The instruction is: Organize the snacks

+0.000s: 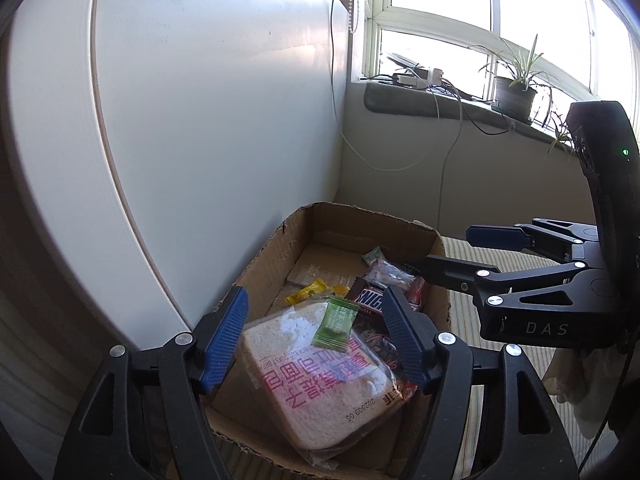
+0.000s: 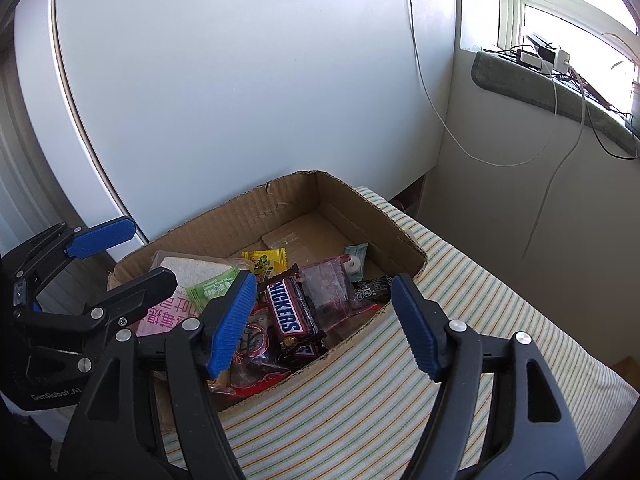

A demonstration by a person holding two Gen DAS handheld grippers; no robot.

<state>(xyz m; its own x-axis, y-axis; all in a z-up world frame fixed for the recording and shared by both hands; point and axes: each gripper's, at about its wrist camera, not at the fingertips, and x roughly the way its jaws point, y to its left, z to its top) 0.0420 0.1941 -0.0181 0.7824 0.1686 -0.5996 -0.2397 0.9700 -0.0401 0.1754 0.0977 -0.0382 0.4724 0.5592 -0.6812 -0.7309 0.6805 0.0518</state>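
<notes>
An open cardboard box [image 1: 360,216] [image 2: 280,200] holds several snacks. A wrapped slice of toast bread [image 1: 320,392] [image 2: 188,268] lies at one end with a green packet [image 1: 336,324] [image 2: 212,288] on top. Beside them lie a Snickers bar [image 1: 368,298] [image 2: 286,312], a yellow candy [image 1: 310,292] [image 2: 266,260] and a clear pinkish bag [image 2: 326,288]. My left gripper [image 1: 315,300] [image 2: 136,256] hovers open over the bread, holding nothing. My right gripper [image 2: 324,286] [image 1: 468,252] stands open above the Snickers and the box's near wall, also with nothing in it.
The box sits on a striped cloth [image 2: 400,400], against a white rounded panel [image 1: 200,120]. Behind it are a wall with hanging cables [image 2: 440,120] and a windowsill with a potted plant [image 1: 516,92] and a power strip [image 2: 540,58].
</notes>
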